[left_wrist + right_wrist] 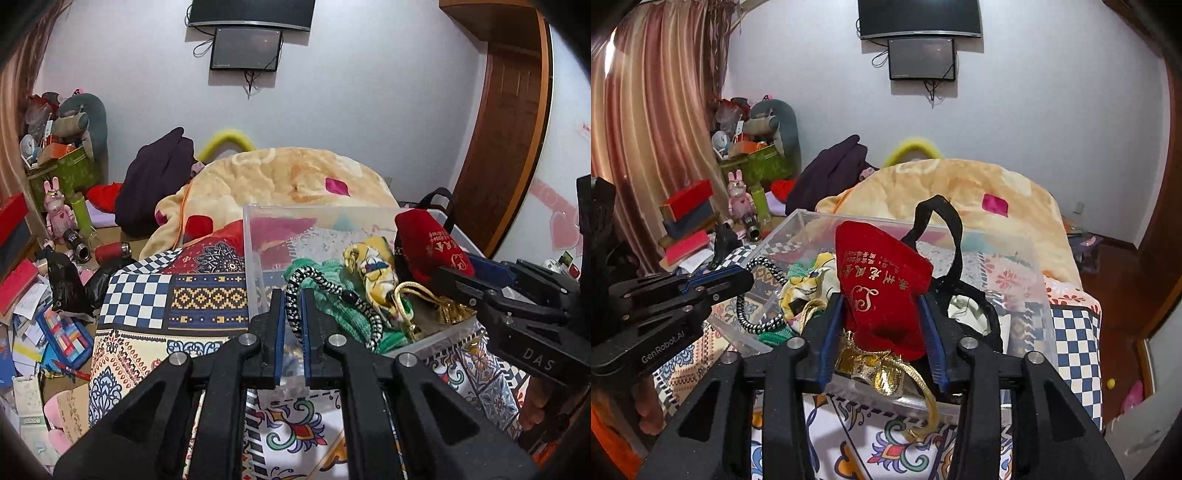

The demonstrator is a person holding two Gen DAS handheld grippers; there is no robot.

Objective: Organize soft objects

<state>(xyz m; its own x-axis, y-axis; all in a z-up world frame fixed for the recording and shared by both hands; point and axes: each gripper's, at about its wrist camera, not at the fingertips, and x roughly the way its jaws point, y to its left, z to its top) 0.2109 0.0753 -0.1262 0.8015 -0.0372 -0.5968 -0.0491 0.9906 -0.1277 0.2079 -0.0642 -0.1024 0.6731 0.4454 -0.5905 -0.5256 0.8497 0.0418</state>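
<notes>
The left gripper (293, 299) is closed tight on the black-and-white braided cord (332, 291), which loops out at about 1 o'clock over the green knit cloth (351, 314) inside the clear plastic bin (255, 266). The right gripper (882, 317) stands partly open around the red velvet pouch (879, 280); whether its blue pads (829, 332) press on the velvet or only stand beside it I cannot tell. The pouch stands up over the near wall of the bin, and its gold tassel cord (923, 398) hangs out over that wall at 6 o'clock.

Risks, as I judge them:
- The pouch is top-heavy and soft – if the right jaws stand any wider, it can tip toward the near side and fall out on the patterned bedspread (894, 439), pulled by the hanging tassel.
- The braided cord lies over the green cloth and near the yellow printed cloth (373, 266) – if the left gripper pulls, it can drag them out of the bin.
- The two grippers are near each other, so their loads can tangle with the black strap (938, 214)
</notes>
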